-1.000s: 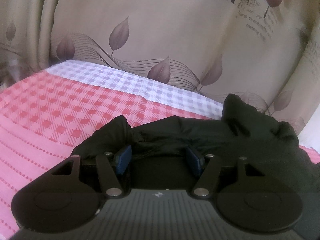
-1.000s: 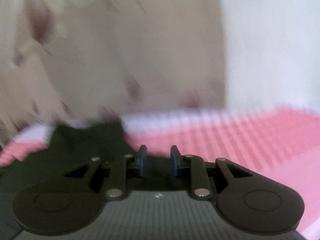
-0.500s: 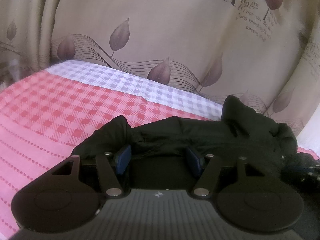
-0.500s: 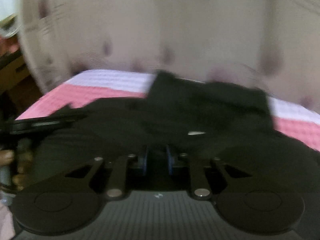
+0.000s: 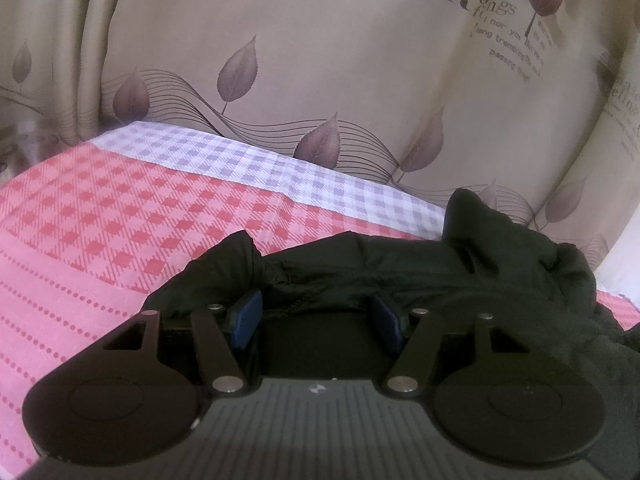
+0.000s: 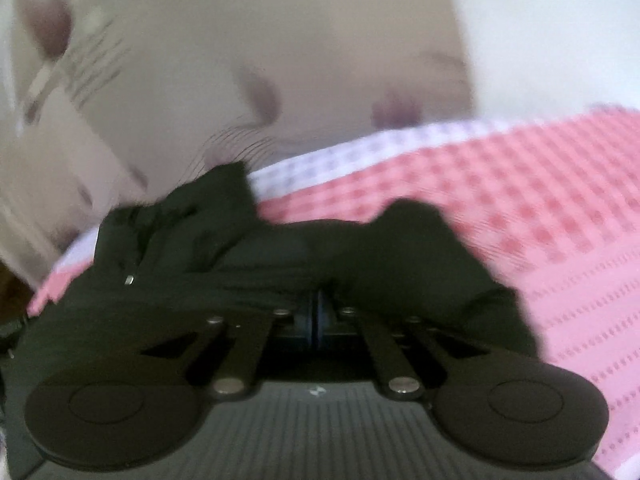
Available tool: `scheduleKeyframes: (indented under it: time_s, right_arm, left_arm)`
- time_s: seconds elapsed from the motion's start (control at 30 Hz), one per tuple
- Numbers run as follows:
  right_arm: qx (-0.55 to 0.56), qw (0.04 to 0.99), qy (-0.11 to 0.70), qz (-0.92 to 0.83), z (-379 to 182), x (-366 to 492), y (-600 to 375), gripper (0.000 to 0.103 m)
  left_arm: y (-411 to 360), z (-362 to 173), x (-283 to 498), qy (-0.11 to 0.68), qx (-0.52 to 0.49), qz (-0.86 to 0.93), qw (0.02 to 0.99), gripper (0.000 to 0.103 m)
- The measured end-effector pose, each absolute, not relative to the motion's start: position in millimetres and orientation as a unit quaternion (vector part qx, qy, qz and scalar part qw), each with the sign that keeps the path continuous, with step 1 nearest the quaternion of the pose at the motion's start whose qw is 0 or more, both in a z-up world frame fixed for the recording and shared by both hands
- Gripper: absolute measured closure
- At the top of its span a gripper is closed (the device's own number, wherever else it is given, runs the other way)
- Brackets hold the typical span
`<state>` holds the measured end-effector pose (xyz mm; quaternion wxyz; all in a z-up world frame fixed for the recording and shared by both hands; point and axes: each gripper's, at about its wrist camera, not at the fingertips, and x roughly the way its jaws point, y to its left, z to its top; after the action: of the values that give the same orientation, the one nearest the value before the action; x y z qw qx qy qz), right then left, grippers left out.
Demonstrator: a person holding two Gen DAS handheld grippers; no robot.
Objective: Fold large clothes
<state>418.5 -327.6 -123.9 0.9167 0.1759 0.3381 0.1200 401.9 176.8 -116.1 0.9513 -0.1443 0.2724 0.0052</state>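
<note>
The left gripper [image 5: 316,318] has its jaws spread wide, the hem of one black garment [image 5: 400,268] lying just beyond them. The right gripper [image 6: 316,316] has its jaws pressed together on that garment's [image 6: 320,248] near edge. It lies crumpled on the pink checked bed [image 5: 100,220], one leaf-printed curtain [image 5: 340,60] behind.

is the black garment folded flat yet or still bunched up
Still bunched up. The black garment lies in rumpled humps and creases on the checked bedsheet, with no flat, squared fold visible in either wrist view.
</note>
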Motion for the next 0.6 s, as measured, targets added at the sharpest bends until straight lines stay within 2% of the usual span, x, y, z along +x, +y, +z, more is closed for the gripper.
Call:
scheduleKeyframes:
  time_s: [0.2,0.57,0.6]
  right_arm:
    - [0.237,0.909,0.321,0.119,-147.2,412.6,-357.0,0.103]
    - [0.21,0.917,0.323,0.104,-144.6,415.6,-348.2,0.103]
    - [0.206,0.915,0.332,0.097,-138.3,415.0,-347.5,0.103]
  left_arm:
    - [177.9,-116.5,402.1,0.271,-0.147,0.003,0.951,0.04]
    - [175.1,-106.2,399.5,0.279,-0.136,0.009,0.951,0.04]
    - [174.8,-100.4,395.6,0.278,-0.133,0.009,0.951,0.037]
